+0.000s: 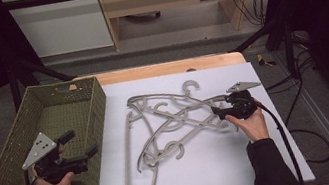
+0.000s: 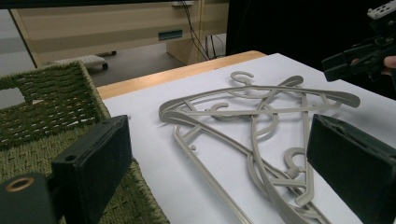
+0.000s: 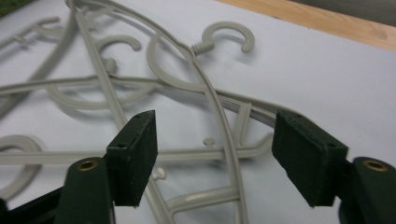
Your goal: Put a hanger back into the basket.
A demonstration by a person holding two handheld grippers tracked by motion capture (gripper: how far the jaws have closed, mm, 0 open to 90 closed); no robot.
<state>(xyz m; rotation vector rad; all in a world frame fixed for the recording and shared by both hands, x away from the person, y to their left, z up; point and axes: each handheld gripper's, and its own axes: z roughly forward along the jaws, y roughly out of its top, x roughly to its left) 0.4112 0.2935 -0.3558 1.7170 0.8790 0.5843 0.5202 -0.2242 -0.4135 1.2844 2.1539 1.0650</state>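
- The white surface [image 1: 225, 163] holds a tangled pile of grey hangers [image 1: 167, 122].
- The right claw [image 3: 215, 158] hangs over the pile's edge, jaws apart around a hanger bar, not pinching.
- The left claw [image 1: 79, 143] waits wide apart above the green basket [image 1: 19, 147], near the pile.

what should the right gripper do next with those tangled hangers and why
Probably ease the right gripper a little lower and close on the hanger arm running between its jaws. The jaws stand open astride that arm without pressing it, so nothing is gripped yet. The grey hangers lie tangled on the white mat, and the left gripper waits open over the green basket.
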